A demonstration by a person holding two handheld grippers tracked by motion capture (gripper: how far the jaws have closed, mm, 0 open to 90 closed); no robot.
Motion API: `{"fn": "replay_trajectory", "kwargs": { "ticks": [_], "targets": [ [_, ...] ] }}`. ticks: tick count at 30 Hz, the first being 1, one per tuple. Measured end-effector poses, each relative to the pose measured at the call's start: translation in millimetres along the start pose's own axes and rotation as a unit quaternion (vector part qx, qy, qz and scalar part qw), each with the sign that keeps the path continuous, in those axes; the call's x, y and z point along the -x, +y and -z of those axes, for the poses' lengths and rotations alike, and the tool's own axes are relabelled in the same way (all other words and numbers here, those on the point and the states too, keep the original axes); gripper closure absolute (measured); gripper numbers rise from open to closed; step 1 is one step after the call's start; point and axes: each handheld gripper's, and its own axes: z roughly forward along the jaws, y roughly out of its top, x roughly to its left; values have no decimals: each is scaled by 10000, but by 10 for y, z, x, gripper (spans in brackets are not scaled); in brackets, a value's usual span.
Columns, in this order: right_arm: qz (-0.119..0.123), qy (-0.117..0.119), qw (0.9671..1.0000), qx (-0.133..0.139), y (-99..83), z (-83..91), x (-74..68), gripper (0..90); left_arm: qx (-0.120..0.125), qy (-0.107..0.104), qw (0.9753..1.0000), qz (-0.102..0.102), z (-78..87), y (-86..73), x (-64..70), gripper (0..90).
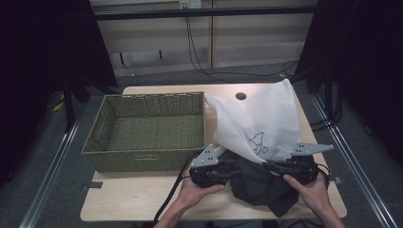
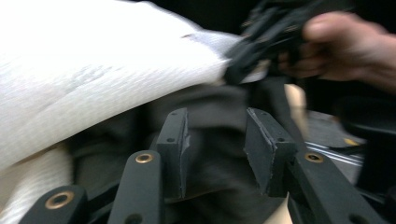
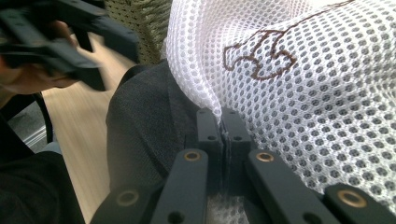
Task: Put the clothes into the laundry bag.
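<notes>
Wooden table (image 1: 142, 194) bears wicker basket (image 1: 147, 130), grey floor (image 1: 43, 156) around.

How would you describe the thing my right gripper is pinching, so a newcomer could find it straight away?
On the wooden table, look right of the green woven basket. There a white mesh bag lies over a dark garment, its edge pinched in the right gripper. Its open netting and small brown stitched figure set it apart.

On the worktop (image 1: 142, 199), a woven green basket (image 1: 147, 130) sits at the left. Right of it lies a white mesh bag (image 1: 259, 118) over a dark garment (image 1: 259, 183) near the front edge. The left claw (image 1: 236, 167) and right claw (image 1: 270, 166) meet at the bag's near edge.
</notes>
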Motion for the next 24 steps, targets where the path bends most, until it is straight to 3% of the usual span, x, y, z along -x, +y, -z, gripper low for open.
{"fn": "replay_trajectory", "kwargs": {
  "ticks": [3, 8, 12, 14, 17, 20, 24],
  "targets": [
    [-4, 11, 10000, 5, 1, 2, 5, 889, -96, -567, 9983, -85, -112, 12, 79, 614],
    [-6, 21, 10000, 20, -8, 7, 11, 889, -434, -890, 9949, -188, -390, -83, 159, 583],
    [6, 32, 10000, 11, -10, 1, 14, 889, -731, -1002, 9918, -312, -564, -172, 173, 546],
    [5, 26, 10000, -4, -10, -6, 15, 888, -885, -916, 9907, -470, -621, -210, 188, 521],
    [3, 29, 10000, -15, -9, -18, 19, 888, -1018, -1080, 9874, -552, -682, -265, 190, 505],
    [4, 30, 10000, -39, -11, -28, 19, 888, -1150, -1094, 9857, -565, -722, -319, 170, 505],
    [6, 26, 10000, -44, -12, -44, 22, 888, -1191, -1016, 9857, -627, -767, -365, 162, 503]
  ]
}}
